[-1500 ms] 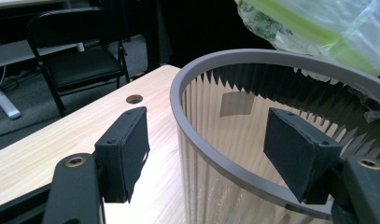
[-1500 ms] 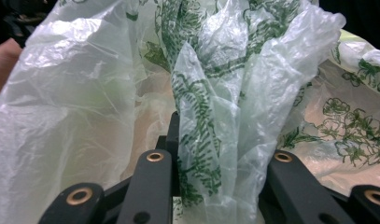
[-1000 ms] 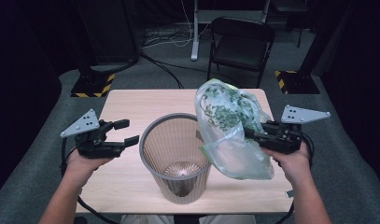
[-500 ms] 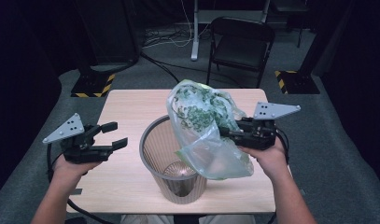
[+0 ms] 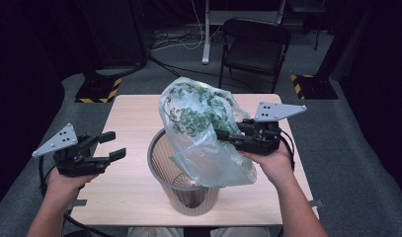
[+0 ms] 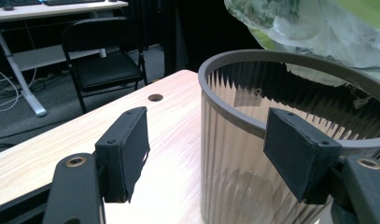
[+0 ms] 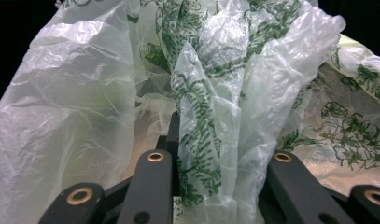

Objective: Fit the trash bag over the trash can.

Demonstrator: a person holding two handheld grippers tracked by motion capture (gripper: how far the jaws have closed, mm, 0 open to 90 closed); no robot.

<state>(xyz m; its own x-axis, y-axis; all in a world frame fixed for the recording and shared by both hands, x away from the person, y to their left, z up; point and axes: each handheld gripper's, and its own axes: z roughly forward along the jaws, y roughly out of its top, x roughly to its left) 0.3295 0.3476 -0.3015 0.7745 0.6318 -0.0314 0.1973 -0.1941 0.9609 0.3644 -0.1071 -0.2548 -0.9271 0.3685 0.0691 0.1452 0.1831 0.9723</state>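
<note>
A thin see-through plastic bag (image 5: pixel 198 121) printed with green leaves hangs over the ribbed grey waste bin (image 5: pixel 159 165) standing on the wooden table (image 5: pixel 129 118). My right gripper (image 5: pixel 223 137) is shut on a bunched fold of the bag (image 7: pixel 215 93), which rises between its jaws (image 7: pixel 215 186). The bag's lower end drapes over the bin's right rim. My left gripper (image 5: pixel 115 144) is open just left of the bin, holding nothing. In the left gripper view its pads (image 6: pixel 127 149) frame the bin's wall (image 6: pixel 234 168), with the bag (image 6: pixel 309 23) above the rim.
A black folding chair (image 5: pixel 255 47) stands behind the table's far edge, beside a desk leg (image 5: pixel 207 34) and floor cables. Yellow-black striped stand bases (image 5: pixel 97 91) sit on the floor at both far corners. The table has a small hole (image 6: pixel 155 97).
My right gripper has carried the bag leftward, from the bin's right side to above its opening. My left gripper has drifted a little left, away from the bin.
</note>
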